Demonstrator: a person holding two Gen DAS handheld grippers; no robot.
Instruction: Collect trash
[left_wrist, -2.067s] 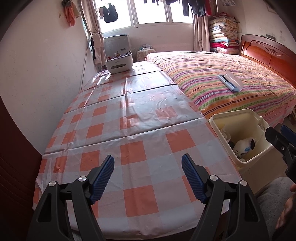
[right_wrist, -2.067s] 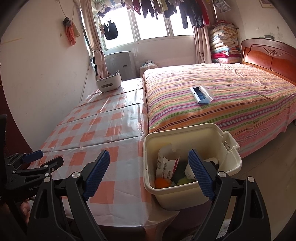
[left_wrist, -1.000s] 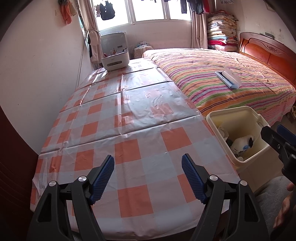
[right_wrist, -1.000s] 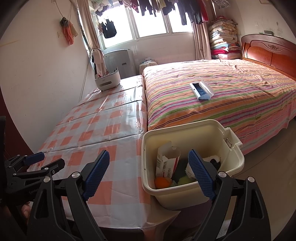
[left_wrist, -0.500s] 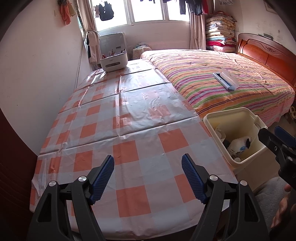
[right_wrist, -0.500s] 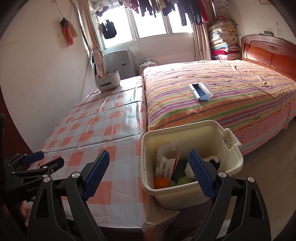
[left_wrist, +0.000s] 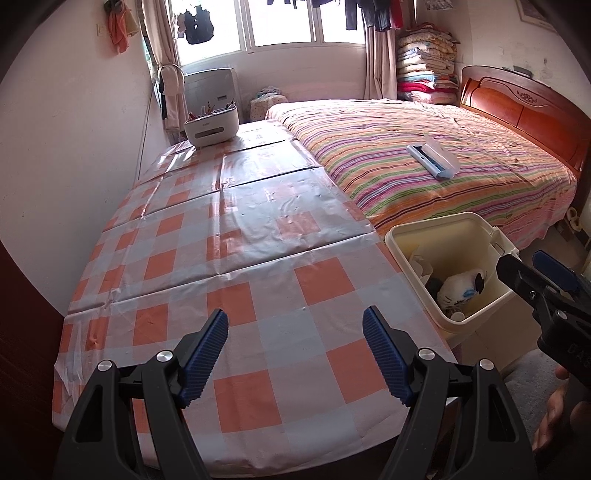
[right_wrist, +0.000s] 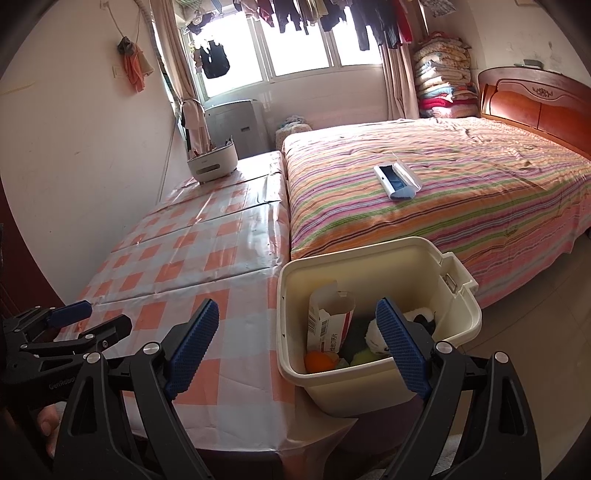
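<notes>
With both your left gripper (left_wrist: 295, 354) and right gripper (right_wrist: 299, 350) gaping wide and empty, and the trash (right_wrist: 332, 328) already in the bin (right_wrist: 458, 317) beside the table (left_wrist: 229, 258), you risk knocking that bin over.

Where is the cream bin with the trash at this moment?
In the right wrist view the cream bin stands low and right of centre, beside the checkered table's right edge, before the striped bed.
</notes>
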